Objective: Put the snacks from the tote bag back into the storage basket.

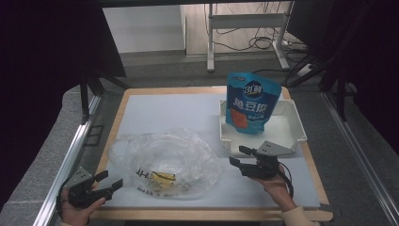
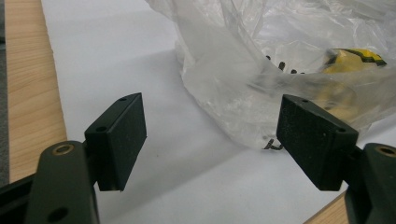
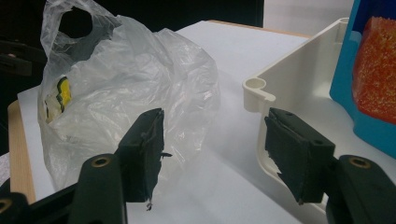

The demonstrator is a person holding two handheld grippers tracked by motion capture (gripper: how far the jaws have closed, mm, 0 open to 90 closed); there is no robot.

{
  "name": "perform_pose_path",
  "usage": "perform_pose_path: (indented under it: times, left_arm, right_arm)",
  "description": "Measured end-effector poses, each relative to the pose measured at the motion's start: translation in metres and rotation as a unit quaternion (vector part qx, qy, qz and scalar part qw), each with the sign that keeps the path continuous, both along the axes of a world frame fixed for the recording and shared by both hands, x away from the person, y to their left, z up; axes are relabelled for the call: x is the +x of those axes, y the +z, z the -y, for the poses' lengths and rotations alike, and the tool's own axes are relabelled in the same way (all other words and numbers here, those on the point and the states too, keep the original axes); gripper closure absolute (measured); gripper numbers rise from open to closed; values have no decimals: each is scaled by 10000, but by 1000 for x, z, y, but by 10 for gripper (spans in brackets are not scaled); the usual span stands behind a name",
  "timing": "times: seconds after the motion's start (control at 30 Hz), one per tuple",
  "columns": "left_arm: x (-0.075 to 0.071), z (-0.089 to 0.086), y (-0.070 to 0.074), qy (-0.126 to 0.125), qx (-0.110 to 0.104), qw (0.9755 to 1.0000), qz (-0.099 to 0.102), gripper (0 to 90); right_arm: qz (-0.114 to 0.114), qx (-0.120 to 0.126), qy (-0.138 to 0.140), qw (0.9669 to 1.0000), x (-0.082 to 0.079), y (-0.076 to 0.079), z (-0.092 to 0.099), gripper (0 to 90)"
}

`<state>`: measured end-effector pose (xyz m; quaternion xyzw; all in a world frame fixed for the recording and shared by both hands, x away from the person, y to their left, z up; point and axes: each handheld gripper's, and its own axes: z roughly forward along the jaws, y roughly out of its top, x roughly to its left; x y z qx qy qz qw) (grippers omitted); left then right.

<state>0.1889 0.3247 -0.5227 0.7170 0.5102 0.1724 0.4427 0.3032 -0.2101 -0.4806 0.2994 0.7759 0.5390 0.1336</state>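
A crumpled clear plastic bag [image 1: 164, 162] lies on the white mat, with a small yellow packet [image 1: 162, 176] inside it. The bag [image 2: 280, 60] and the packet [image 2: 350, 60] also show in the left gripper view. A blue snack pouch [image 1: 251, 102] stands upright in a white tray [image 1: 291, 134]. My left gripper [image 1: 111, 180] is open at the mat's front left corner, just left of the bag. My right gripper [image 1: 241, 156] is open between the bag [image 3: 126, 79] and the tray's near corner [image 3: 261, 88], nothing between its jaws.
The mat covers a wooden table [image 1: 120, 113]. Metal rails [image 1: 70, 155] run along both sides. A desk frame with cables [image 1: 244, 28] stands on the floor behind the table.
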Motion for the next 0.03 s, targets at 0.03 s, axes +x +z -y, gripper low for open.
perform_pose_path:
  times: [0.03]
  left_arm:
    - [0, 0, 0, -3, 6, 10000, 1, 243]
  right_arm:
    - [-5, 9, -3, 10000, 0, 0, 1, 363]
